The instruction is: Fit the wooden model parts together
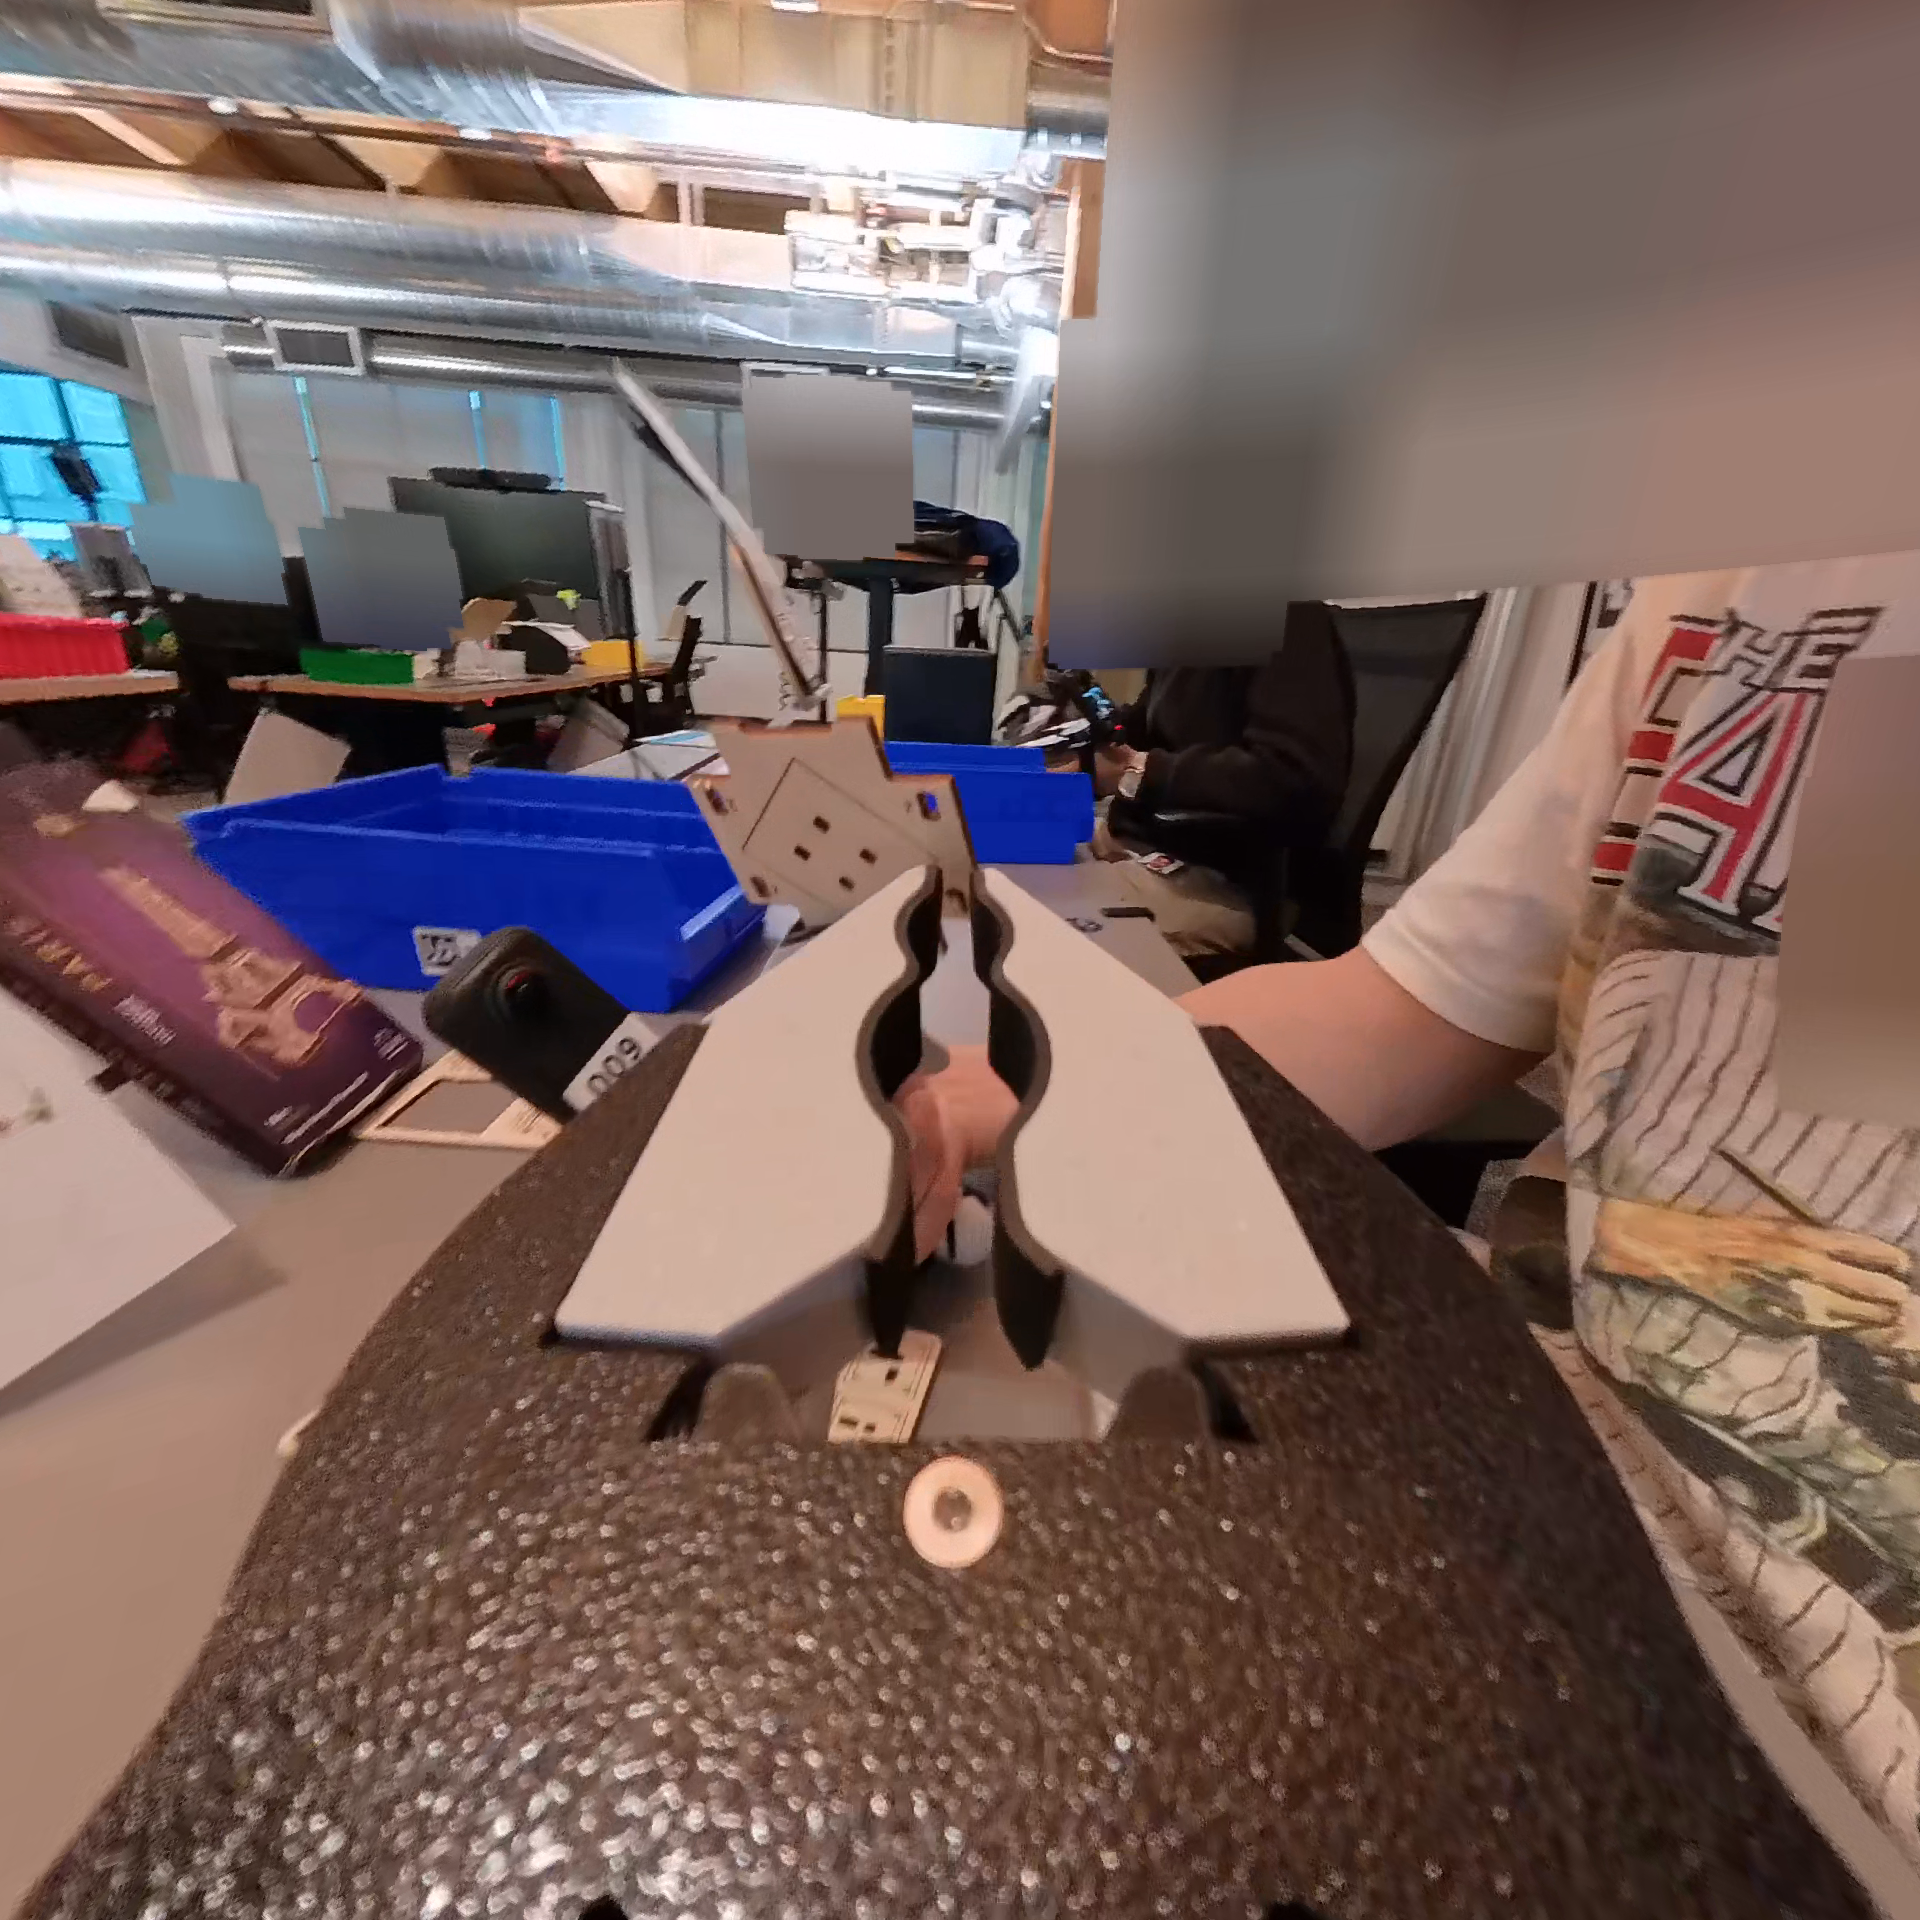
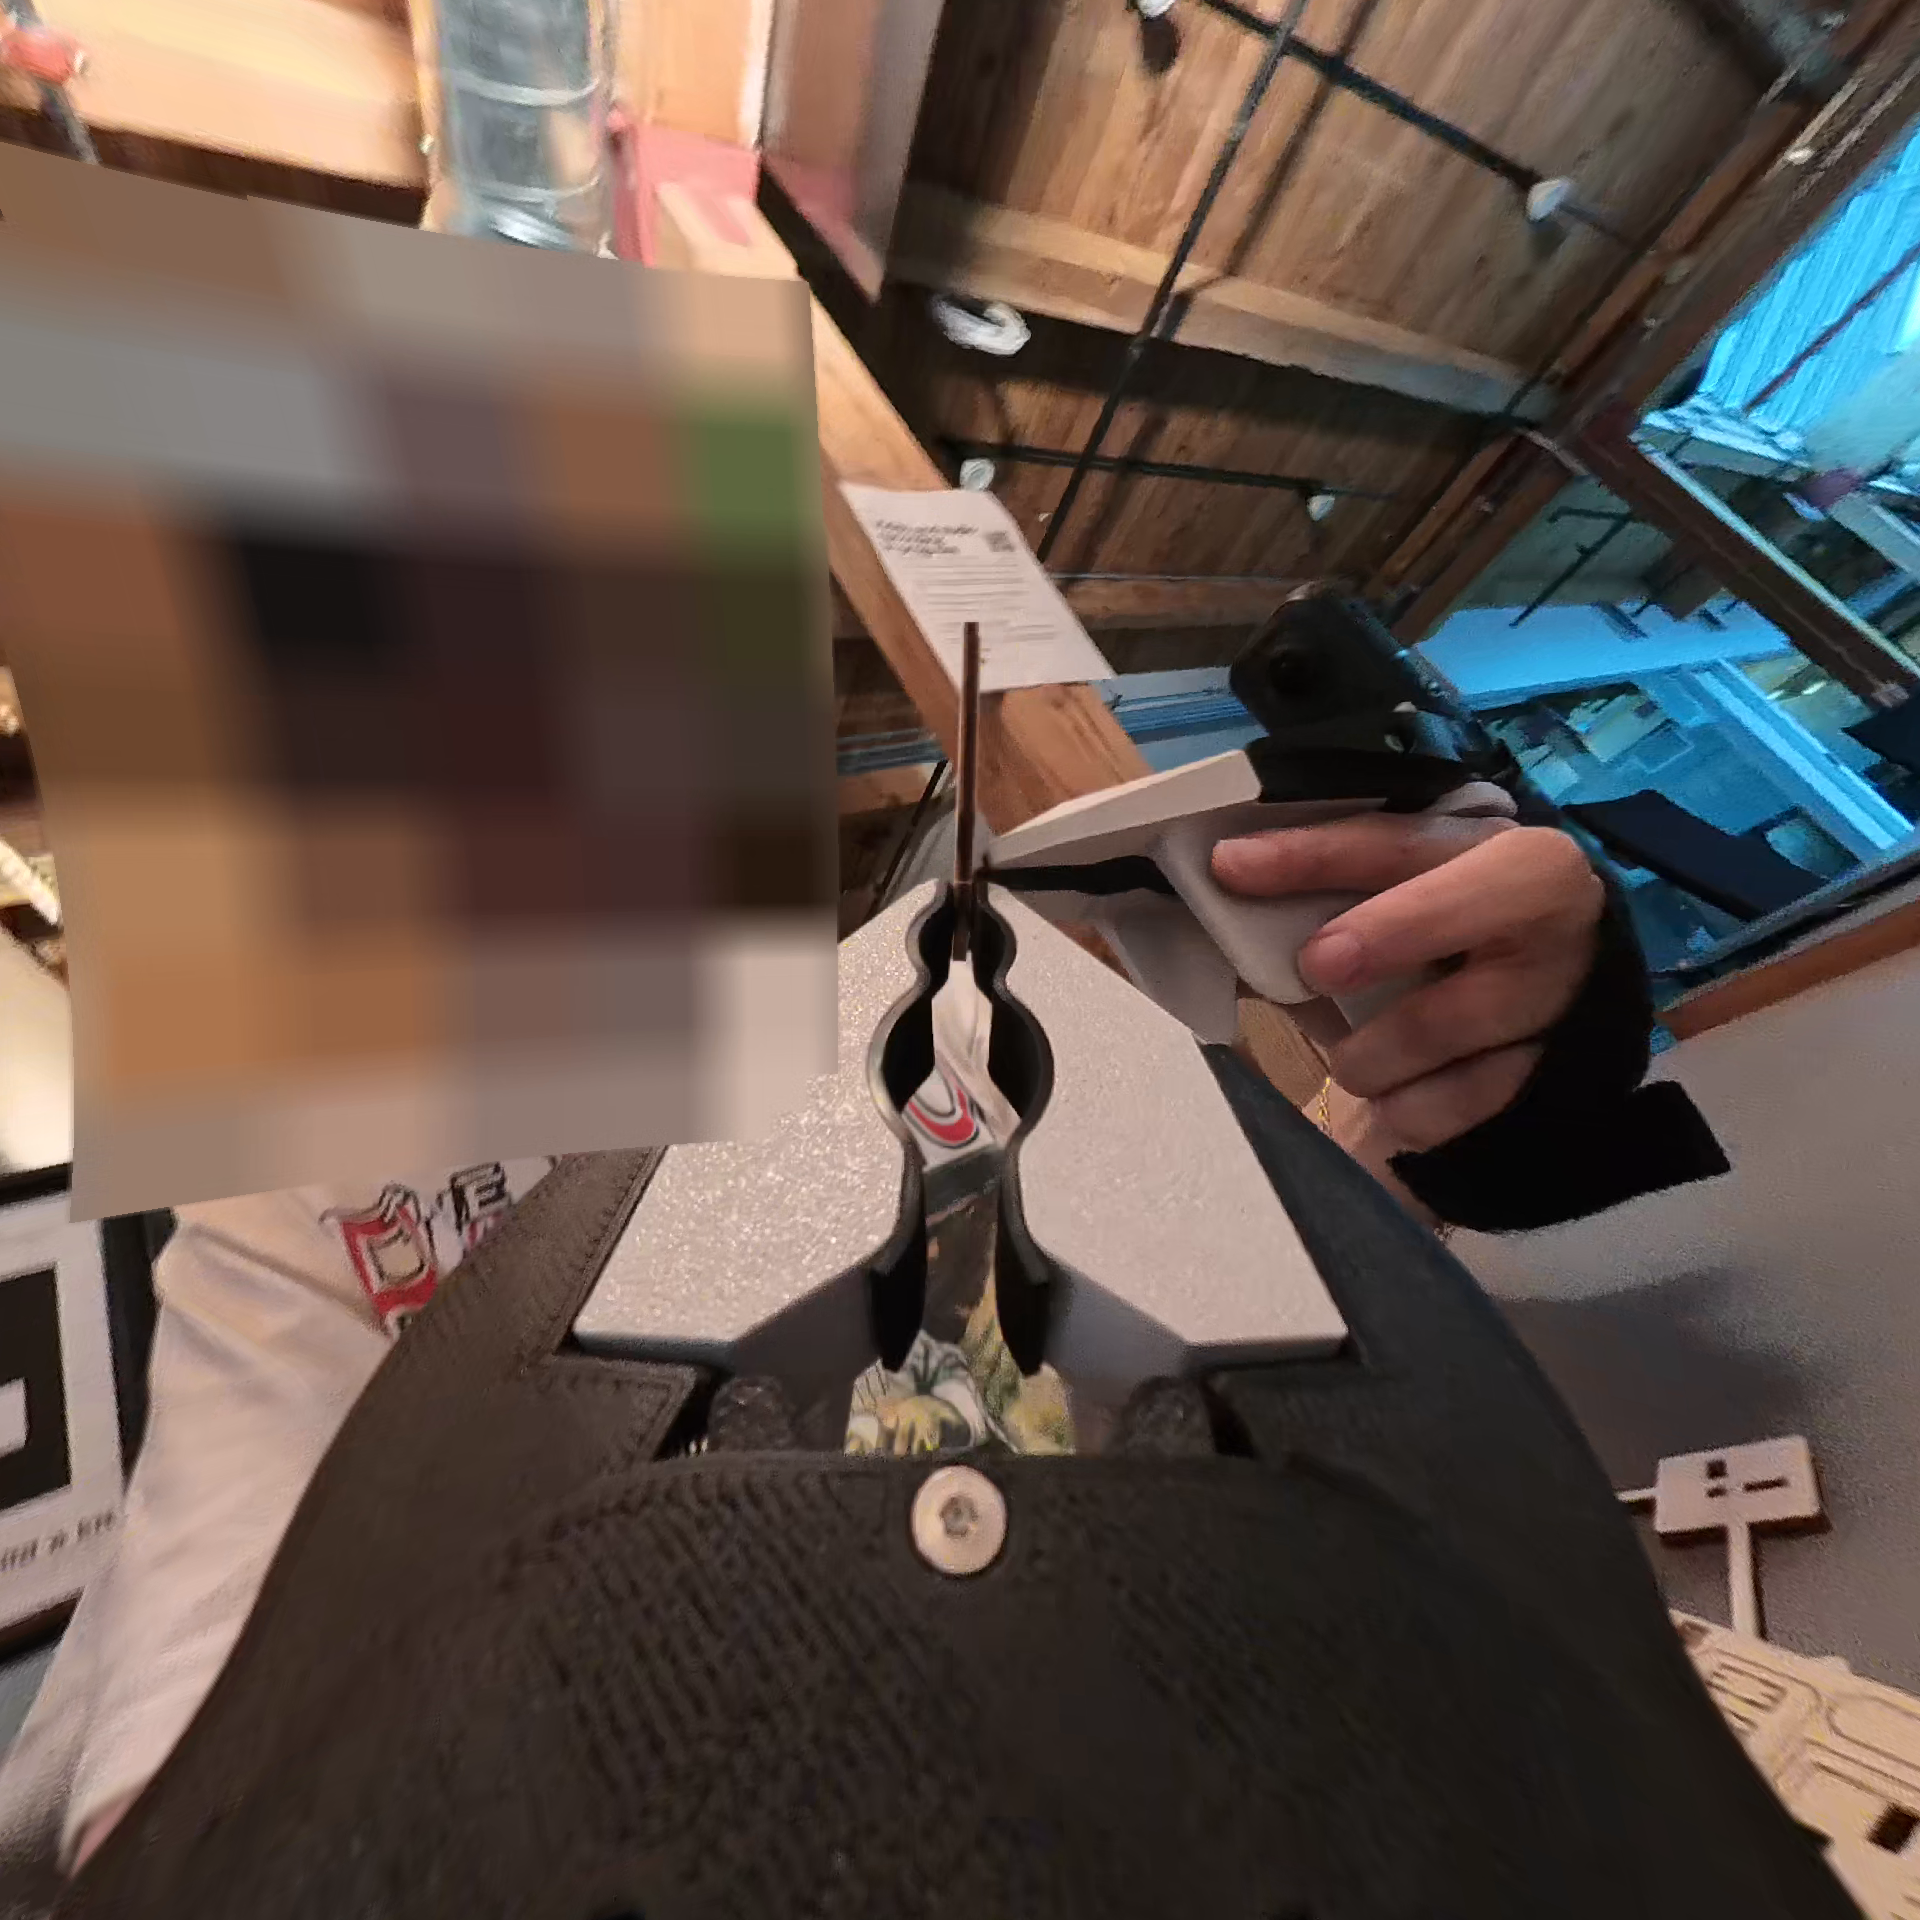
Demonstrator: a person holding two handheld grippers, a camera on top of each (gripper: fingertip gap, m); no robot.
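Observation:
A flat wooden plate (image 1: pixel 831 821) with small slots stands face-on just beyond my left gripper (image 1: pixel 958 891). The left jaws are closed to a narrow slit and their tips touch the plate's lower corner. I cannot tell whether anything small sits between them. In the right wrist view the same plate (image 2: pixel 969 748) shows edge-on and upright, pinched between the tips of my right gripper (image 2: pixel 966 914). The left gripper (image 2: pixel 994 857) comes in from the right, held by a hand (image 2: pixel 1434 935), and meets the plate's face just above the right fingertips.
Loose wooden parts (image 2: pixel 1735 1507) lie on the grey table at the lower right. A blue bin (image 1: pixel 468 862), a purple box (image 1: pixel 187 966) and a black camera (image 1: pixel 520 1003) stand on the table to the left. A person's torso (image 1: pixel 1714 1143) is close on the right. Only a small space, under 4 cm, lies between the two pairs of fingers.

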